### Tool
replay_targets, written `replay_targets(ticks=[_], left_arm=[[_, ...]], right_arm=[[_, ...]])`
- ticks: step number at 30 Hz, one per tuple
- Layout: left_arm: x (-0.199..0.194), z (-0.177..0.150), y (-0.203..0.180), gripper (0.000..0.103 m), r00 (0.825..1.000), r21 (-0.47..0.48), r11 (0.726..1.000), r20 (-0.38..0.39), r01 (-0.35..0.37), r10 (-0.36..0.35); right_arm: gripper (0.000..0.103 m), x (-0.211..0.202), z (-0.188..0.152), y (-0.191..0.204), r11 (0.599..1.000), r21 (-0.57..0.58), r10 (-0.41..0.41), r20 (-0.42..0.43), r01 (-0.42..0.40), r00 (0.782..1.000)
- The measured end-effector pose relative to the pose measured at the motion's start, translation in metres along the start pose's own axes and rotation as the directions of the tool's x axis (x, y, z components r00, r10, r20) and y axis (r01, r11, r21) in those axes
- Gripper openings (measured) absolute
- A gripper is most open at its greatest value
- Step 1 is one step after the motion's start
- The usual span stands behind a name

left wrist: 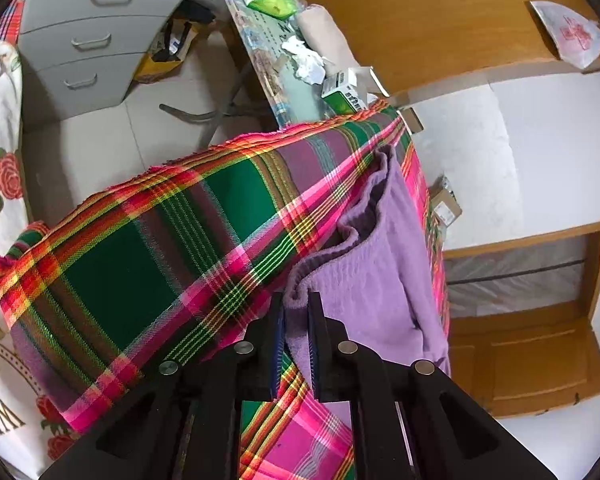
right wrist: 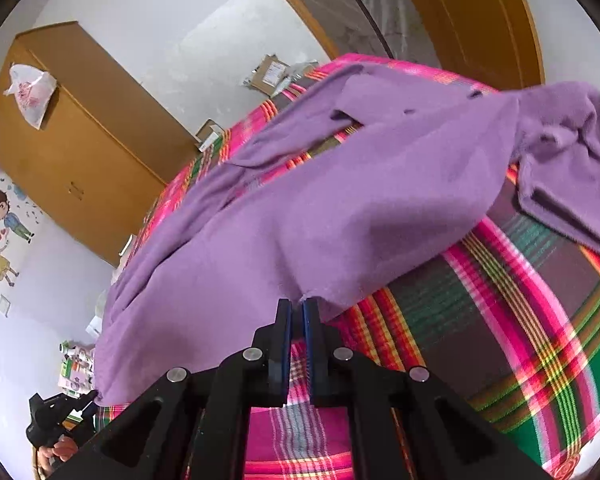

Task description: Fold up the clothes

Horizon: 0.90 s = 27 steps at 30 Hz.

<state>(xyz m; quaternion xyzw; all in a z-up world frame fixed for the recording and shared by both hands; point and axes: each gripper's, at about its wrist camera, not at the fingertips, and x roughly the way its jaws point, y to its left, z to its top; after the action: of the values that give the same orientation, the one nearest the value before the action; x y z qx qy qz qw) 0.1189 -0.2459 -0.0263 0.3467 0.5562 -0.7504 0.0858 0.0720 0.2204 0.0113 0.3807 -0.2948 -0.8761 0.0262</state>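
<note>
A purple knit garment (left wrist: 380,248) hangs lifted over a bed spread with a bright plaid blanket (left wrist: 148,240). My left gripper (left wrist: 297,300) is shut on the garment's ribbed edge, with cloth bunched between its black fingers. In the right wrist view the same purple garment (right wrist: 320,208) stretches wide above the plaid blanket (right wrist: 520,320), one sleeve drooping at the right. My right gripper (right wrist: 297,306) is shut on its lower hem. The other gripper (right wrist: 56,416), held by a hand, shows at the lower left of that view, at the garment's far corner.
A cluttered side table (left wrist: 292,64) with tissues and small boxes stands past the bed's far edge. Grey drawers (left wrist: 88,40) are at the upper left. A wooden wardrobe (right wrist: 80,160) and a door (right wrist: 480,20) line the white walls. Cardboard boxes (right wrist: 272,72) lie beyond the bed.
</note>
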Motion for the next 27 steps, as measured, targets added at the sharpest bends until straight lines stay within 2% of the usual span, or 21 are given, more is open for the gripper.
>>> replay_targets(ticks=[8, 15, 18, 24, 27], left_arm=[[-0.007, 0.005, -0.009, 0.009, 1.000, 0.032, 0.999, 0.022, 0.015, -0.015], [-0.016, 0.005, -0.006, 0.009, 0.999, 0.024, 0.999, 0.023, 0.033, -0.034], [-0.018, 0.003, -0.003, 0.009, 0.999, 0.028, 0.999, 0.019, 0.030, -0.031], [-0.011, -0.001, 0.014, 0.009, 1.000, -0.012, 1.000, -0.012, 0.001, -0.001], [-0.012, -0.001, 0.013, 0.009, 1.000, -0.010, 1.000, -0.007, 0.000, 0.000]], right_arm=[[0.006, -0.014, -0.002, 0.013, 0.998, -0.023, 0.050, -0.010, -0.050, 0.999], [0.006, -0.026, -0.011, 0.010, 0.997, 0.016, 0.078, -0.044, -0.077, 0.996], [0.006, -0.025, -0.015, 0.005, 0.999, 0.004, 0.051, -0.055, -0.050, 0.997], [0.006, -0.005, -0.025, -0.019, 0.999, 0.050, 0.006, -0.109, 0.000, 0.994], [0.006, -0.006, -0.023, -0.017, 0.999, 0.041, 0.007, -0.106, -0.003, 0.994]])
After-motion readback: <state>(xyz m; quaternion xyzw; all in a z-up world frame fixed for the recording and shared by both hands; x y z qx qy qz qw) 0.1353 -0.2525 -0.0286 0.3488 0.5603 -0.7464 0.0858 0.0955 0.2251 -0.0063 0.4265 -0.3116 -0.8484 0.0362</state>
